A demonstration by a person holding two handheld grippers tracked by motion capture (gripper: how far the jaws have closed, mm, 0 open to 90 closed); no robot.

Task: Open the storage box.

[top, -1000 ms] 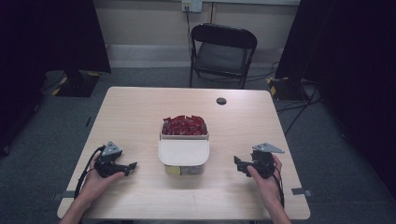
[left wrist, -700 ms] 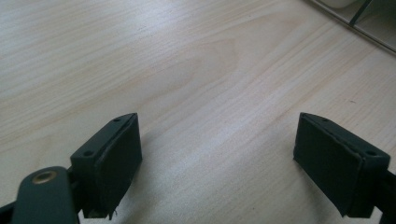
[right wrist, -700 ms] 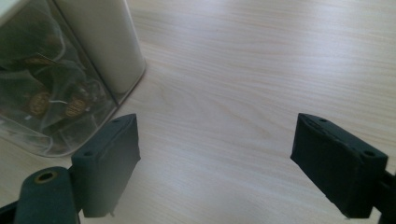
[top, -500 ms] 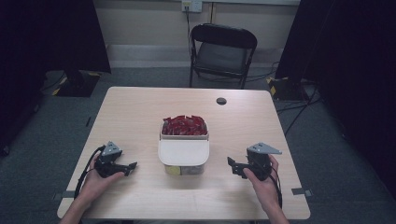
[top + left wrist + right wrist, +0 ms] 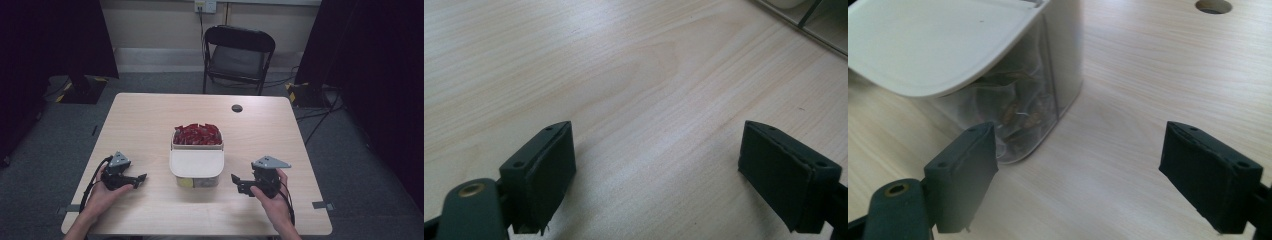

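Note:
A clear plastic container (image 5: 196, 159) stands mid-table, its white lid (image 5: 196, 162) covering the near half and red packets (image 5: 197, 134) heaped in the open far half. My left gripper (image 5: 140, 177) rests on the table to the container's left, open, with bare wood between its jaws (image 5: 659, 170). To the container's right, my right gripper (image 5: 235, 181) is open and points at it. In the right gripper view the container's corner (image 5: 1048, 100) and lid (image 5: 943, 45) lie just ahead of the jaws (image 5: 1080, 170), apart from them.
The wooden table (image 5: 150, 120) has a dark cable hole (image 5: 237, 108) at the far right, also in the right gripper view as a cable hole (image 5: 1213, 6). A black folding chair (image 5: 237, 57) stands beyond the table's far edge. Cables trail from both grippers.
My right gripper has moved left, closer to the container. The left gripper and the container have stayed put.

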